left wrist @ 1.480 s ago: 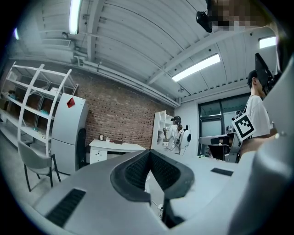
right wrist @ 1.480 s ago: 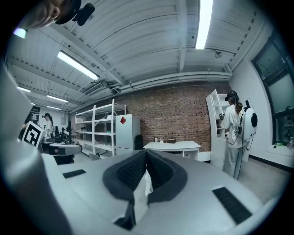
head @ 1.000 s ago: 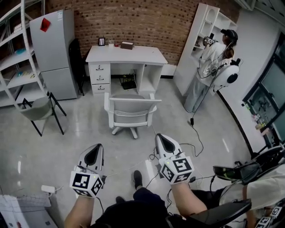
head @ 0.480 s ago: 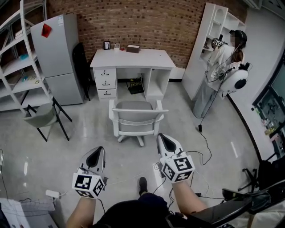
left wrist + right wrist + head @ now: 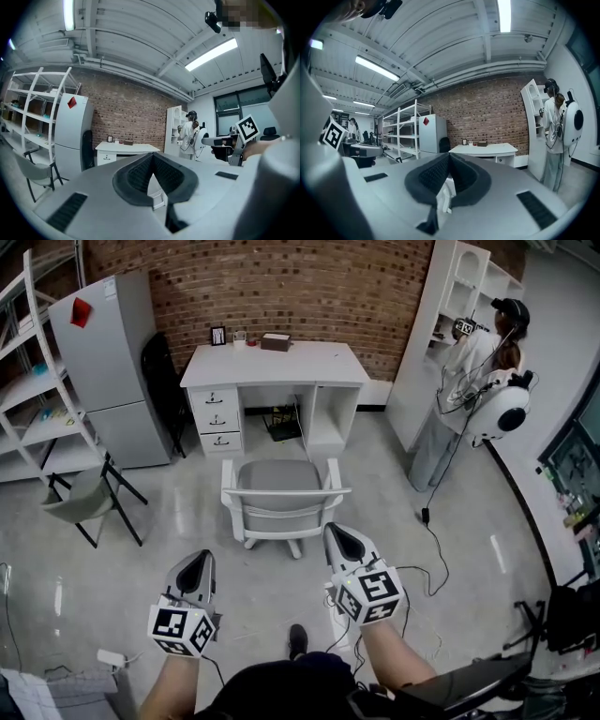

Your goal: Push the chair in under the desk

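A white swivel chair [image 5: 279, 496] with a grey seat stands on the floor in front of a white desk [image 5: 275, 365], its backrest toward me and its seat outside the knee space. My left gripper [image 5: 199, 563] is held low at the left, shut and empty, well short of the chair. My right gripper [image 5: 340, 538] is shut and empty too, its tip close to the backrest's right end but apart from it. In the left gripper view the desk [image 5: 123, 147] shows beyond the shut jaws; the right gripper view shows the desk [image 5: 485, 149] likewise.
A grey fridge [image 5: 106, 367] and a black chair [image 5: 159, 371] stand left of the desk. A grey folding chair [image 5: 82, 495] sits at the left by white shelving [image 5: 37, 399]. A person [image 5: 469, 371] stands at a white shelf unit [image 5: 441, 315] on the right. Cables [image 5: 412, 559] lie on the floor.
The view has moved forward toward the chair and desk. Both grippers stay shut and now sit nearer the chair's backrest.
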